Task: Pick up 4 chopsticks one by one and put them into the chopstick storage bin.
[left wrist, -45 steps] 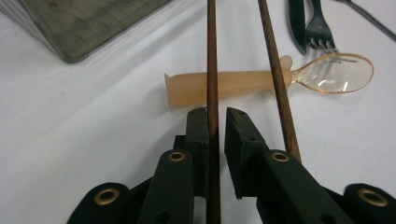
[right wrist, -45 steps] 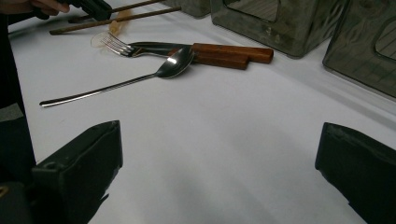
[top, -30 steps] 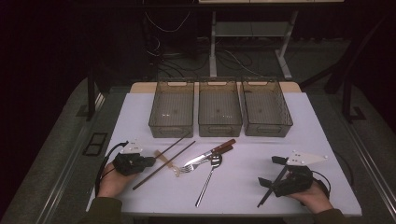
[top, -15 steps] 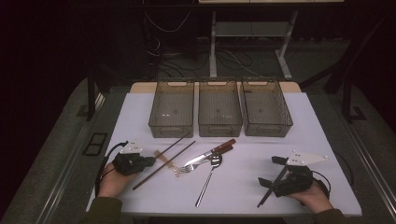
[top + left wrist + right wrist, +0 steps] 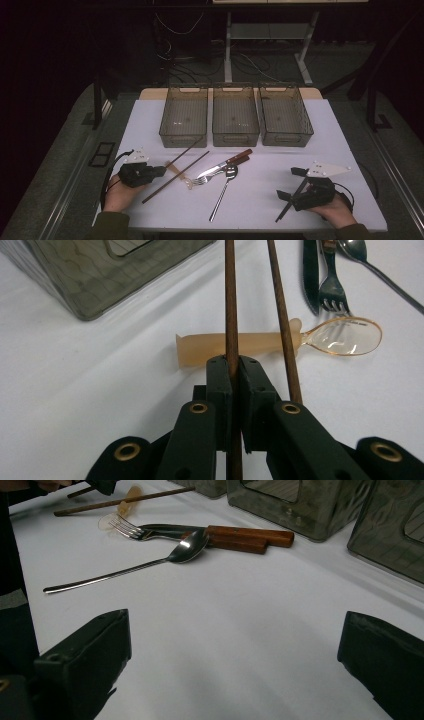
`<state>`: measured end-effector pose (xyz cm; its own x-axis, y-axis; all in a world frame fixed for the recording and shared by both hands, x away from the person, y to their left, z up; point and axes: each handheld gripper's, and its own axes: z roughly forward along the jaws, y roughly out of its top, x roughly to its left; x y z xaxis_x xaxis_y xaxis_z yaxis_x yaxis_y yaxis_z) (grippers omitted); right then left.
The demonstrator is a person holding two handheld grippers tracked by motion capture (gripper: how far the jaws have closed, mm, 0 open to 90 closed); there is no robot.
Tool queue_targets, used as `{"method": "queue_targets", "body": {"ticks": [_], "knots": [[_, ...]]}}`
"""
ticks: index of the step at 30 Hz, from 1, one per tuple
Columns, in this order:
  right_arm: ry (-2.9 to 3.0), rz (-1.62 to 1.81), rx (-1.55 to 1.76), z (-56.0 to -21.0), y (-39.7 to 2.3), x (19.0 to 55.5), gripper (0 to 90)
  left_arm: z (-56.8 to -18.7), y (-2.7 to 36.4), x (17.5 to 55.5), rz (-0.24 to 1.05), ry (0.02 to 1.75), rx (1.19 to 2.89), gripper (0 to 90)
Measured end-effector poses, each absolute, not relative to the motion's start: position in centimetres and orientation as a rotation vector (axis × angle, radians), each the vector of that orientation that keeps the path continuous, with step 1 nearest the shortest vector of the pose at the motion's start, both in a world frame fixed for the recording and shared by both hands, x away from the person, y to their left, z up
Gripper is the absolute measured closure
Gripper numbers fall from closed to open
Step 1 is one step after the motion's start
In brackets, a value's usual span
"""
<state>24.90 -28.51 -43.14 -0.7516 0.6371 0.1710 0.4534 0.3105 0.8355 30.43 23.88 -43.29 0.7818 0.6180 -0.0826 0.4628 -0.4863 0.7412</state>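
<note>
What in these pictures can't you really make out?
- Held chopstick: in the left gripper view the left tongs cover its near end.
- Plastic spoon: both chopsticks cross its handle there.
- Knife: in the right gripper view the metal spoon and fork cover part of its blade.
- Bins: in the high view, too dim to see whether they hold anything.

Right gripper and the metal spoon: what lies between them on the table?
Nothing: in the right gripper view, bare white table stretches from the open right gripper to the metal spoon.
</note>
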Motion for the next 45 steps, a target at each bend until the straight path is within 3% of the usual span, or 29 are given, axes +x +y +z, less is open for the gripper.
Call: {"method": "queue_targets", "body": {"ticks": [45], "knots": [[2.372, 1.392, 1.044, -43.9, -28.7, 26.1, 1.0, -40.2, 21.9, 30.7, 0.266, 0.84, 2.038, 84.1]]}}
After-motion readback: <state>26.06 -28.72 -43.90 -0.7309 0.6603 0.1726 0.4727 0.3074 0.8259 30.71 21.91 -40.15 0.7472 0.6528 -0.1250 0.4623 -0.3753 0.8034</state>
